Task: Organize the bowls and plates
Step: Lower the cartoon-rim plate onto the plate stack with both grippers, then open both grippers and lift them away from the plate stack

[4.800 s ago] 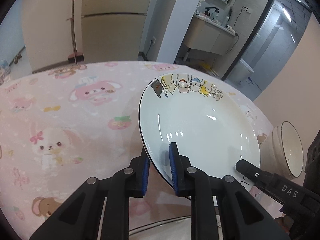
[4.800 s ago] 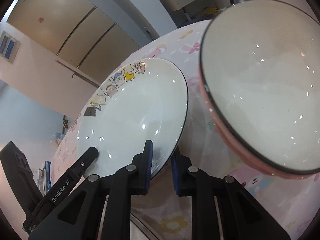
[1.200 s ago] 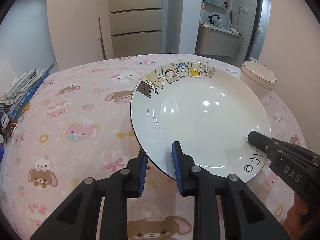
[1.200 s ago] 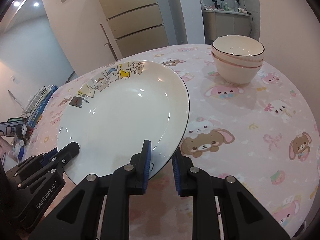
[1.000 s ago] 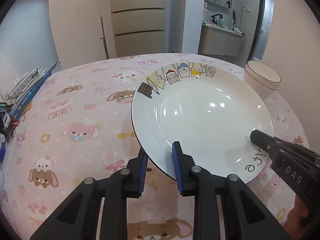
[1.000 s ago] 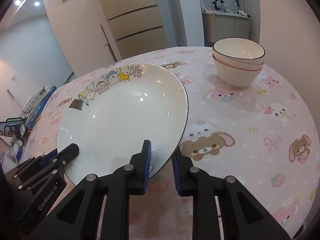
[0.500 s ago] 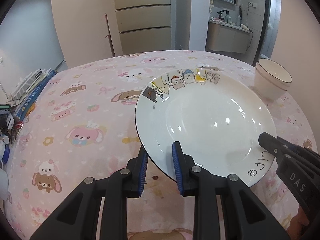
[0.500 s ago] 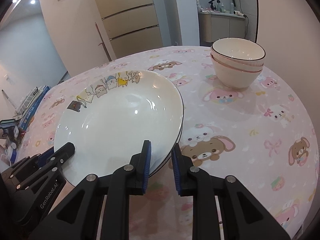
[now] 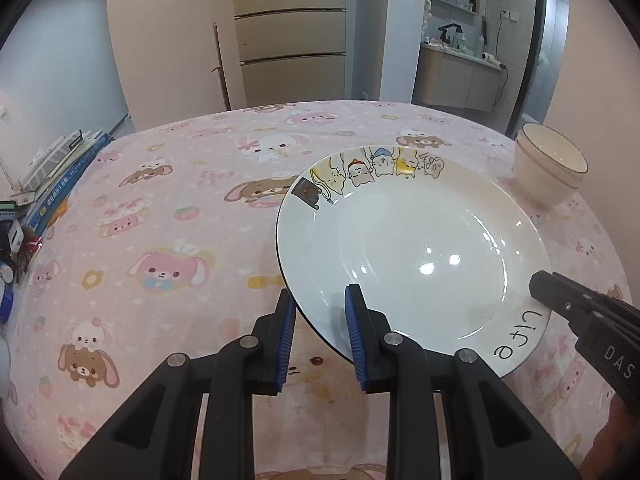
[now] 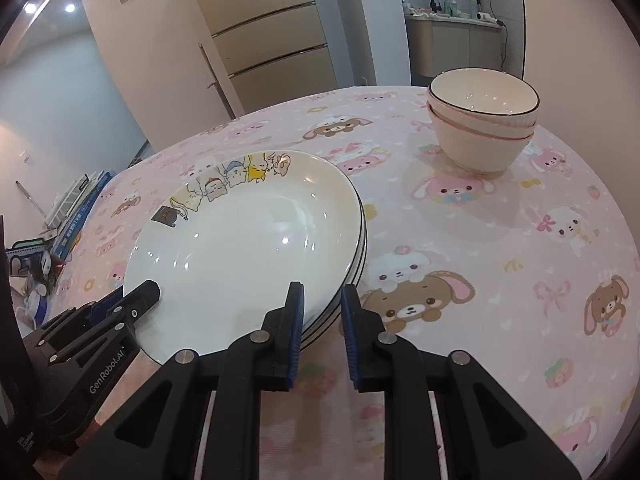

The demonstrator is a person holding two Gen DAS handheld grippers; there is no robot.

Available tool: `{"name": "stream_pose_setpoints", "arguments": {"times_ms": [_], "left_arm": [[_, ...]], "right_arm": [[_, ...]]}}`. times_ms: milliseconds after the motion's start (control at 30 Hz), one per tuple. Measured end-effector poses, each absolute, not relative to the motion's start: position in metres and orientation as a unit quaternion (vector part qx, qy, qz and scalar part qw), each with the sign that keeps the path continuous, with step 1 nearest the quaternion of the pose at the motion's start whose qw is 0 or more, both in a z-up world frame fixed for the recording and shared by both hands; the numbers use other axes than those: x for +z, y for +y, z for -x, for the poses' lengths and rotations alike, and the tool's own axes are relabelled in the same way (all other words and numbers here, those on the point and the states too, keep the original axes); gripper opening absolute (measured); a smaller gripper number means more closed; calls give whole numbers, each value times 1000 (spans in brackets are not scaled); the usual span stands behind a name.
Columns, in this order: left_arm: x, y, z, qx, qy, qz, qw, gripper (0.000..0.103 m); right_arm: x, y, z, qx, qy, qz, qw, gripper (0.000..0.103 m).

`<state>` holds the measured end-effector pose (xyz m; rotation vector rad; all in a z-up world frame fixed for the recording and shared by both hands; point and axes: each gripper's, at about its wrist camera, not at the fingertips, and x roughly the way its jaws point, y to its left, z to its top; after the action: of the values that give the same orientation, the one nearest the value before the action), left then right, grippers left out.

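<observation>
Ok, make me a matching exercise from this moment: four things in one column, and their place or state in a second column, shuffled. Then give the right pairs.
Things
1. top plate
2. bowls
3. right gripper
4. books

Places or states
A. nested in a stack at the table's far right
B. open, fingers either side of the plates' near rim
C. on top of a plate stack, cartoon animals along its far rim
D. piled at the table's left edge

Pairs: 1-C, 2-A, 3-B, 4-D
</observation>
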<state>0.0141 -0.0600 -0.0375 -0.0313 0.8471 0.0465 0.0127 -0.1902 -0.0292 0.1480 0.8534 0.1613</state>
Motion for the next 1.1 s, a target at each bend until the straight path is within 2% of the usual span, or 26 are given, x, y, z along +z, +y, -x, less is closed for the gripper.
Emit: {"name": "stream_pose_setpoints", "arguments": {"times_ms": [233, 400, 667, 1000, 1067, 1100], "left_arm": [[-35, -54, -8, 14, 399, 26, 916, 28], [-22, -60, 7, 31, 355, -10, 934, 28], [-2, -49, 19, 25, 320, 5, 947, 28], [34, -52, 47, 34, 224, -18, 974, 28], [41, -53, 51, 34, 210, -21, 977, 30], [45, -54, 53, 33, 202, -22, 979, 41]], "right_arm": [[-25, -193, -6, 79, 399, -65, 911, 17], [-25, -198, -8, 96, 407, -74, 905, 17], [-9, -201, 2, 95, 375, -66, 920, 17], [24, -209, 14, 101, 313, -60, 943, 17], [34, -214, 19, 94, 292, -58, 950, 17], [38, -217, 21, 91, 282, -57, 953, 17]]}}
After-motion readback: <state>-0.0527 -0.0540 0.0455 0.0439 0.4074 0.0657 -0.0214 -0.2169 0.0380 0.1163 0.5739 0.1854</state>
